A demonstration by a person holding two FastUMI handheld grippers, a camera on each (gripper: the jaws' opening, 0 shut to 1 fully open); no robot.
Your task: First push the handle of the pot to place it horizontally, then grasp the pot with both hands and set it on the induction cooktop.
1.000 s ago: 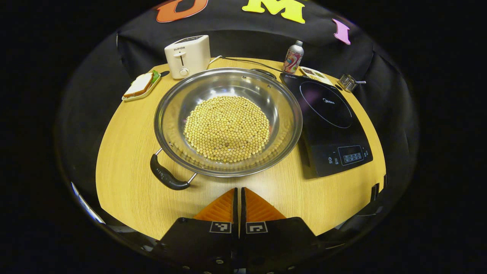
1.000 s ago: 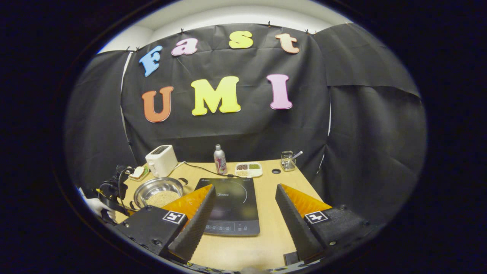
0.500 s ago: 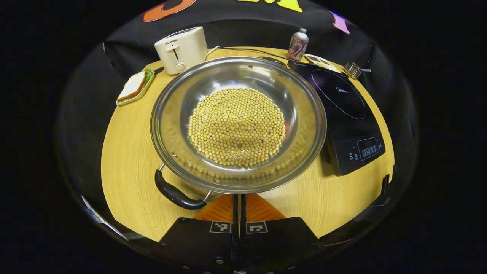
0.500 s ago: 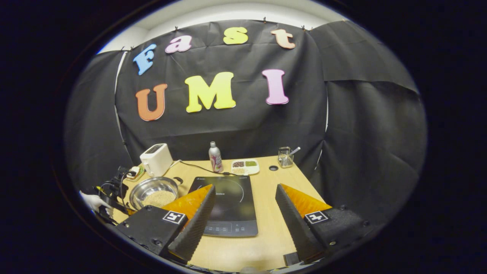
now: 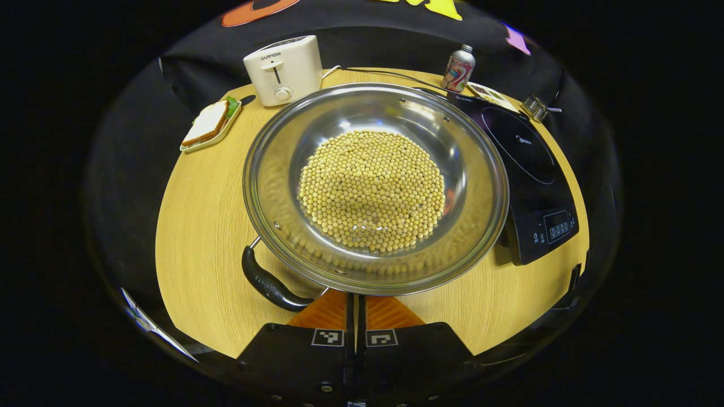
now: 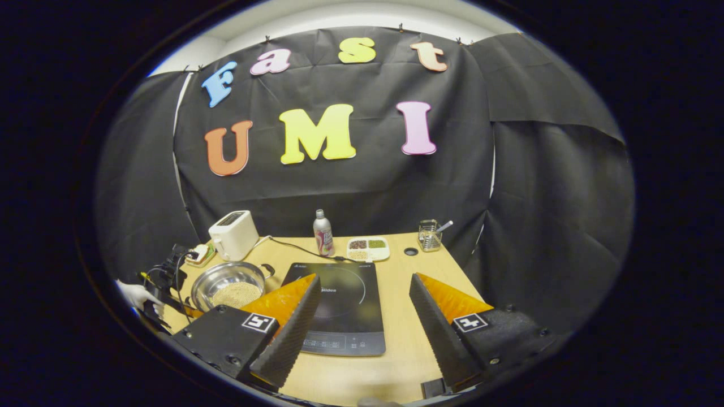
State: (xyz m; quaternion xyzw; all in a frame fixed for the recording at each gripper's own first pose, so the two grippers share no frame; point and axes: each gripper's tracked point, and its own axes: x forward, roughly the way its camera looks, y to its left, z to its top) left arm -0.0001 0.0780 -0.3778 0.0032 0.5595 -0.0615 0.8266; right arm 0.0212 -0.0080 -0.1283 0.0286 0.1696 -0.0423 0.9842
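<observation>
**Closed gripper noses in under the pot rim as the handle push begins**

Closer now than a second ago, the pot [image 5: 376,186] has swelled to take the middle of the left gripper view, its rim passing over the tips of the left gripper [image 5: 356,302] at bottom centre. That gripper's two orange fingers are pressed together with nothing between them, and they sit just right of the pot's black handle [image 5: 270,284], which angles toward the lower left of the frame. Whether the fingertips touch the pot wall cannot be told; the rim hides them. Soybeans [image 5: 373,189] lie heaped in the steel bowl. At right, the induction cooktop [image 5: 531,169] lies just beside the pot on the wooden table [image 5: 198,226], with a toaster [image 5: 283,69] and a sandwich plate [image 5: 209,123] at upper left.

From the right gripper view, the right gripper [image 6: 362,316] hovers with its fingers spread wide and empty, low in the frame above the cooktop's near edge, the pot small at lower left.

By these pictures the first step is in hand: swinging the handle round to lie horizontally. That likely calls for a sideways nudge against the handle, gentle enough to turn the pot without spilling beans. The two-handed lift is not yet begun.
</observation>
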